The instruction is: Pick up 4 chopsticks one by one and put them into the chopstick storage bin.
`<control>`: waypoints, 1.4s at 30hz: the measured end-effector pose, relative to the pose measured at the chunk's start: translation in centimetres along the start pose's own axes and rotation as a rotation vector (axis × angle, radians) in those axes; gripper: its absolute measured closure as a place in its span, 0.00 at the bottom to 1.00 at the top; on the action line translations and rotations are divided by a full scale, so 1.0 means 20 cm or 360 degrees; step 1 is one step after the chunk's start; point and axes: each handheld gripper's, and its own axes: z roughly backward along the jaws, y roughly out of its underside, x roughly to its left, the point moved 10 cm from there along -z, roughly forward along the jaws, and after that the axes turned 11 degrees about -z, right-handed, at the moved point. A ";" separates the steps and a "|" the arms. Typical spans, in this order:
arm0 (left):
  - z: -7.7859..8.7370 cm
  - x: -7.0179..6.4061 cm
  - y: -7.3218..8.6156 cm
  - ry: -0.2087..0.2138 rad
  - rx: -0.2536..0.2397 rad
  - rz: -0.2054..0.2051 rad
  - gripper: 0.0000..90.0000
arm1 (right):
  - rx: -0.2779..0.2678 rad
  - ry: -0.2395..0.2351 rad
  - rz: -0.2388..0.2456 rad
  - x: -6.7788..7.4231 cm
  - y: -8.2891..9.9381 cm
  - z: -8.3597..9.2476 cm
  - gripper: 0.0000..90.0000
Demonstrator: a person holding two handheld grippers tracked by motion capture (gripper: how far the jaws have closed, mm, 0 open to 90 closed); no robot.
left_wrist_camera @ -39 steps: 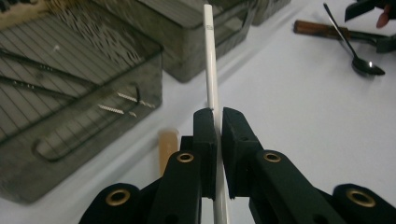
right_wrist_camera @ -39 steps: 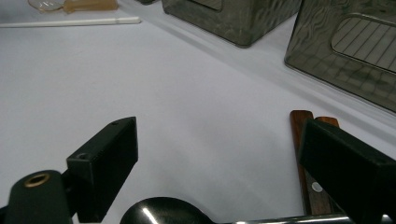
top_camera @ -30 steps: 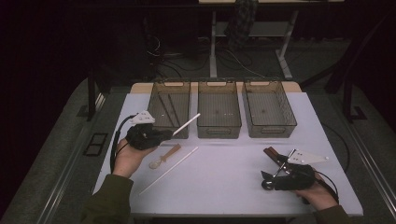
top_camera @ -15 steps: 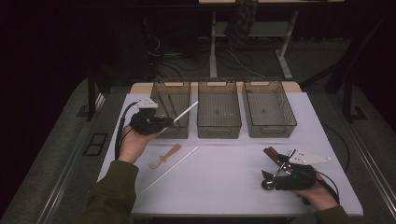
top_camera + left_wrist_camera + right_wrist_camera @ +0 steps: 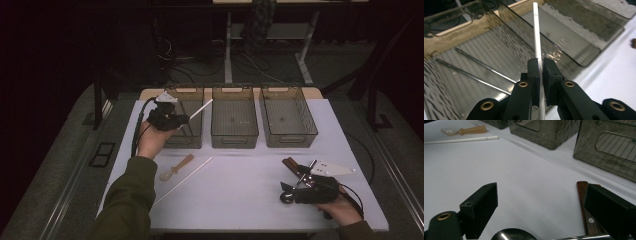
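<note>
The left gripper (image 5: 539,75) is clamped tight on a white chopstick (image 5: 537,35), which is held near its lower end and pointed up and forward over the left bin (image 5: 184,122). Two thin dark rods (image 5: 481,71) already lie along the floor of that bin. In the high view the chopstick (image 5: 200,108) is seen slanting across the bin's right wall, its far tip out beyond the rim.

For a clean drop, the stick would best be turned until it runs along the bin's length, parallel to the rods, and lowered until it lies inside the walls before the jaws are eased apart; released as it stands, it could catch on the rim and tip out.

In front of the bin, on the white table (image 5: 240,190), a second white chopstick (image 5: 182,181) and a small spoon (image 5: 175,168) are waiting. The right gripper (image 5: 544,215) is resting wide open and empty, well to the right of the bin, above a dark metal spoon (image 5: 511,235) and beside a wooden-handled knife (image 5: 584,205).
</note>
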 end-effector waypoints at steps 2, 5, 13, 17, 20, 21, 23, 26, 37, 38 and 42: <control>-0.02 0.03 -0.02 -0.0017 0.0006 0.0001 0.94 | -0.0002 -0.0002 0.0001 0.00 0.00 0.00 0.13; -0.05 0.07 -0.05 -0.0033 -0.0002 0.0026 0.94 | -0.0003 -0.0008 0.0002 0.00 0.00 0.00 0.13; -0.12 0.17 -0.05 -0.0095 0.0022 0.0084 0.94 | -0.0002 -0.0011 -0.0009 0.00 0.00 0.00 0.13; -0.15 0.22 -0.04 -0.0139 0.0043 0.0098 0.94 | -0.0005 -0.0012 -0.0015 0.00 0.00 0.00 0.13; -0.17 0.26 -0.03 -0.0171 0.0047 0.0137 0.94 | -0.0006 -0.0015 -0.0022 0.00 0.00 0.00 0.13; -0.17 0.27 -0.02 -0.0170 0.0053 0.0155 0.94 | -0.0008 -0.0017 -0.0026 0.00 0.00 0.00 0.13; -0.19 0.29 -0.01 -0.0191 0.0088 0.0164 0.93 | -0.0010 -0.0021 -0.0024 0.00 0.00 0.00 0.13; -0.21 0.31 0.00 -0.0206 0.0126 0.0170 0.93 | -0.0010 -0.0026 -0.0024 0.00 0.00 0.00 0.13; -0.31 0.34 0.01 -0.0221 0.0169 0.0221 0.93 | -0.0010 -0.0034 -0.0027 0.01 0.00 0.00 0.13; -0.31 0.34 0.01 -0.0219 0.0177 0.0223 0.93 | -0.0010 -0.0034 -0.0027 0.01 0.00 0.00 0.13; -0.33 0.34 0.03 -0.0221 0.0203 0.0236 0.93 | -0.0013 -0.0037 -0.0028 0.01 0.00 0.00 0.13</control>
